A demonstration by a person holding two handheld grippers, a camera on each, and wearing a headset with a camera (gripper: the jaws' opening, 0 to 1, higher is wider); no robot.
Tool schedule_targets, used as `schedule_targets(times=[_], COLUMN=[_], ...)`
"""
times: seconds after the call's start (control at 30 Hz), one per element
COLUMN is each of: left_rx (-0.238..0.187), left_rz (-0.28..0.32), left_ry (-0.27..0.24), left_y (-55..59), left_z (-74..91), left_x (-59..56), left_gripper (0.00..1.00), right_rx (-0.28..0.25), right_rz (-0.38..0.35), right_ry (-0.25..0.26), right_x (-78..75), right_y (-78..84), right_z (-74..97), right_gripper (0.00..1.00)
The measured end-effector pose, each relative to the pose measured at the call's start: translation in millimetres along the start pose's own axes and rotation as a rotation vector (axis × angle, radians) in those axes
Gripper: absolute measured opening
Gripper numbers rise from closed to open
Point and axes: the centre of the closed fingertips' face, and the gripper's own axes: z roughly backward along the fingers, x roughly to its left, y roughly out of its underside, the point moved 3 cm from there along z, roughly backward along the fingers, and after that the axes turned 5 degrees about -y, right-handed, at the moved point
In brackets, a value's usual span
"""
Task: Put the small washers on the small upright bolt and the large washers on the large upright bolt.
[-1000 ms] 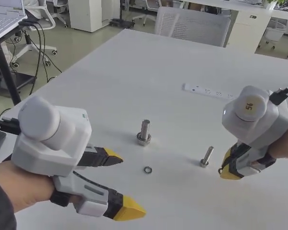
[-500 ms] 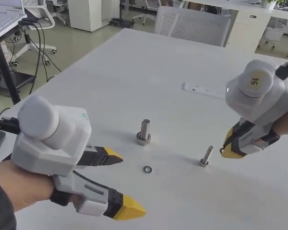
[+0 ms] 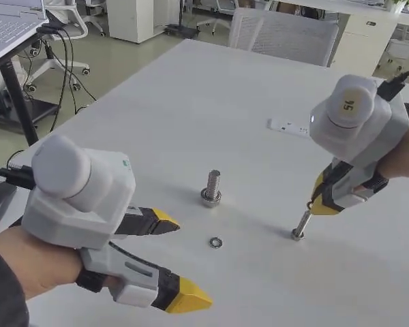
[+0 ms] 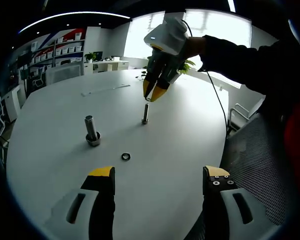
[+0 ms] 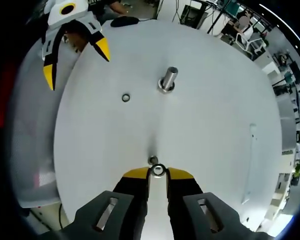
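The large upright bolt stands mid-table, and the small upright bolt stands to its right. One small washer lies flat in front of the large bolt. My right gripper hovers just above the small bolt's top, shut on another small washer; the bolt's tip shows just beyond it. My left gripper is open near the table's front left, with nothing between its fingers. In the left gripper view the loose washer lies ahead of the jaws, short of the large bolt.
A white power strip lies on the table's far right. A mesh chair stands behind the table. A desk with a laptop and cables is off to the left. The white table stretches wide around the bolts.
My right gripper has lifted from the table beside the small bolt and come over the bolt's top, still shut. The left gripper has stayed put; the head camera shifted slightly.
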Motion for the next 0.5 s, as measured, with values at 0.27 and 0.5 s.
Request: schedule_targets(times=[0.27,0.5], left_rx=[0.003,0.005], left_rz=[0.002,0.003], left_ry=[-0.001,-0.003], left_y=[0.2,0.8], left_z=[0.1,0.4], left_x=[-0.2,0.2], left_gripper=[0.71,0.71], right_rx=[0.015,0.017], right_rz=[0.007,0.011], right_ry=[-0.014,-0.021], right_x=[-0.1,-0.6], right_y=[2.6,1.5], right_z=[-4.2,-7.2], right_gripper=[0.14,0.14])
